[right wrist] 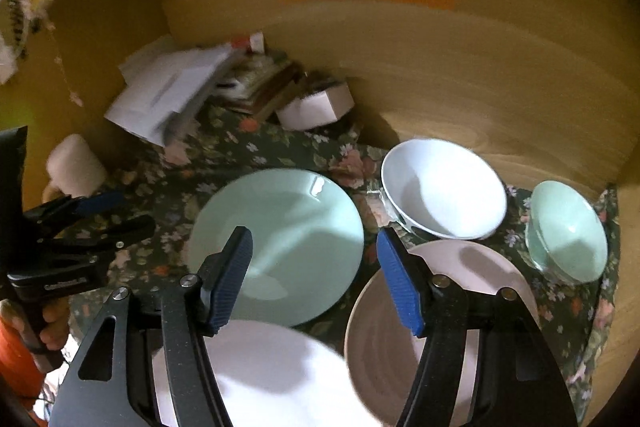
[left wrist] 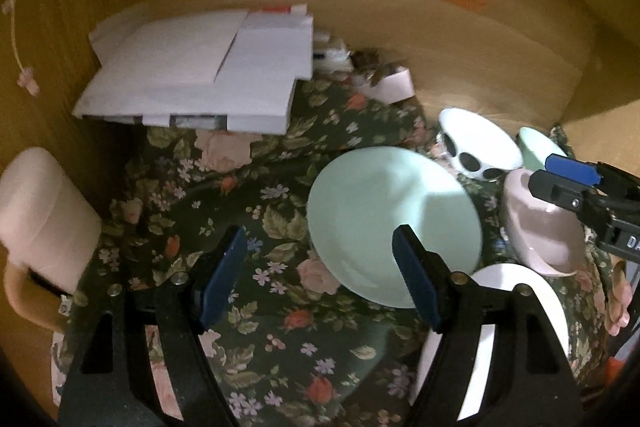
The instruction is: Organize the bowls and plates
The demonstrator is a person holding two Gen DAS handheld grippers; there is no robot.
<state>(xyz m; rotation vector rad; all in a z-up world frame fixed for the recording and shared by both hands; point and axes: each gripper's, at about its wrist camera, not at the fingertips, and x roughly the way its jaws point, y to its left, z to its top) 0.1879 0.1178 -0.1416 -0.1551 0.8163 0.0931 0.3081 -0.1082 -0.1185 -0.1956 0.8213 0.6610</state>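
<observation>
A mint green plate (right wrist: 288, 239) lies on the floral cloth (right wrist: 248, 155); it also shows in the left wrist view (left wrist: 384, 211). A white plate (right wrist: 272, 371) lies at the front, a pink bowl (right wrist: 400, 339) to its right. A white bowl with black spots (right wrist: 440, 187) and a small mint bowl (right wrist: 568, 231) stand behind. My right gripper (right wrist: 316, 279) is open above the plates' near edges and holds nothing. My left gripper (left wrist: 320, 275) is open above the cloth, left of the green plate. The right gripper (left wrist: 568, 179) shows over the pink bowl (left wrist: 536, 227).
White papers and envelopes (left wrist: 200, 83) are piled at the back left. A small white box (right wrist: 316, 107) sits behind the plates. A pink mug (left wrist: 40, 211) stands at the left. Wooden walls (right wrist: 480, 75) with coloured sticky notes close in the back and sides.
</observation>
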